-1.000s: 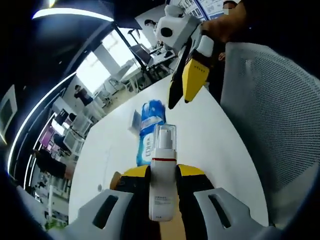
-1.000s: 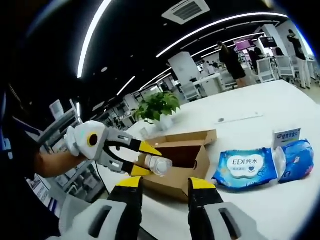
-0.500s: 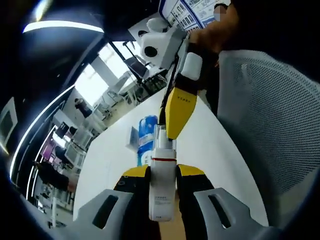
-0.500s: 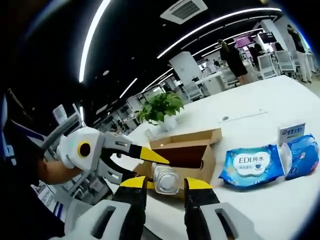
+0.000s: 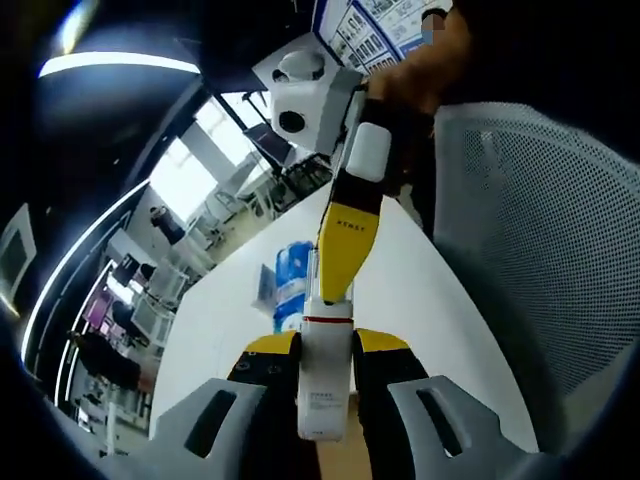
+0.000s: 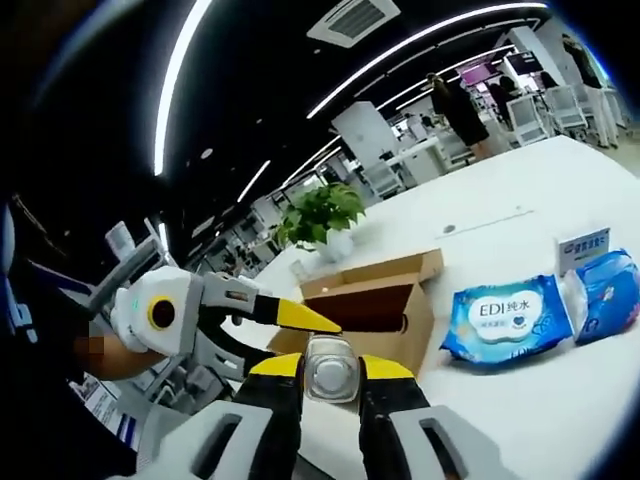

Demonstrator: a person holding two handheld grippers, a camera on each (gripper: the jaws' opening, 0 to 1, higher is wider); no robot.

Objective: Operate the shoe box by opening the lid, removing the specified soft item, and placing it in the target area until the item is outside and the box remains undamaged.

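White table [image 6: 520,400]: open shoe box [image 6: 385,300] beyond both grippers. Left gripper [image 5: 327,350] clamps pump bottle [image 5: 324,385]; right gripper [image 6: 331,372] apparently closed on its cap. Open-plan office behind.

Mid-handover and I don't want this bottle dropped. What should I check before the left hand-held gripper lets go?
1. Left hand-held gripper clamps the pump bottle: ok.
2. Right hand-held gripper closed on the bottle's cap end: ok, though how firmly cannot be told.
3. Bottle over the white table, not the floor: cannot tell.
4. Cardboard box open and undamaged: ok.
5. Wipes packs already outside the box: ok.
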